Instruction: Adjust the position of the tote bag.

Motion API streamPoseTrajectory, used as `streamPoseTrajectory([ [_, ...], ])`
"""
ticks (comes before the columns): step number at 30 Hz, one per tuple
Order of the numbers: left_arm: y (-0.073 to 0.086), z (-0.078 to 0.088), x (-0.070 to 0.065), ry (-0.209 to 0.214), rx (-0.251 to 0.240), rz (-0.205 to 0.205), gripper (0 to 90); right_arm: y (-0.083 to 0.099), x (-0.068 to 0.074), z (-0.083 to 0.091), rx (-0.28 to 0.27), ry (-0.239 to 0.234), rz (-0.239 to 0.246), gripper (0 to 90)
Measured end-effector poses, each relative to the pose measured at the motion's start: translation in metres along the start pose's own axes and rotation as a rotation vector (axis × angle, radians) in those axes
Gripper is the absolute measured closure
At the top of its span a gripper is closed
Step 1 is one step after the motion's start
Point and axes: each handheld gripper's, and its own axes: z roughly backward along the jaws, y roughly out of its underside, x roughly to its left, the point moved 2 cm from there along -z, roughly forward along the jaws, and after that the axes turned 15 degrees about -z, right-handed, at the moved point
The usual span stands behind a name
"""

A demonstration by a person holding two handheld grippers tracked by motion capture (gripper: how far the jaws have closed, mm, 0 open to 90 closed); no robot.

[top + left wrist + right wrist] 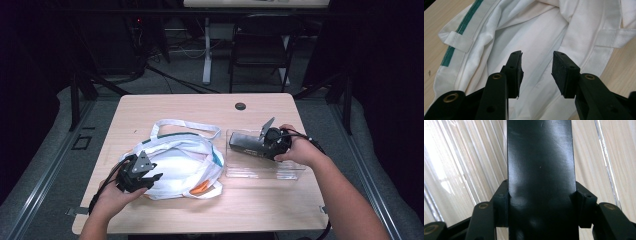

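Right fingers [584,207]: pressed flat on both sides of a dark glossy box [541,170]; jaws stand wide, firmly clamped on it.
Right gripper [272,142]: carries the box lying level, over a clear plastic tray [285,172] on the table's right half.
Left fingers [565,72]: parted about halfway, nothing pinched between them; white cloth lies beyond the gap.
Left gripper [150,177]: rests at the near edge of a white tote bag [175,160], pointed into its mouth.
Bag detail: green trim [461,26] along the hem, loose strap [187,125] looped toward the far side, something orange [201,187] peeking at the near corner.
Risk, box: smooth faces could slide in the pads if the grip slackens; the box would drop and knock the light tray aside.
Risk, bag: limp cloth may sag shut without a pinch on the hem, so the box could snag on the rim.
Surface: pale wood table [200,102] with a dark round cable grommet [240,106].
Room: dim; black folding chair [262,47] and a white desk leg [206,50] behind.
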Motion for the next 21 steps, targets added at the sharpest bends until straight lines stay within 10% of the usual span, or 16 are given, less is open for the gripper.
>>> streamPoseTrajectory([
  [21,0.000,-0.002,-0.002,-0.008,0.005,-0.014,59.5,-0.006,0.000,-0.015,0.033,-0.009,0.010,41.9],
])
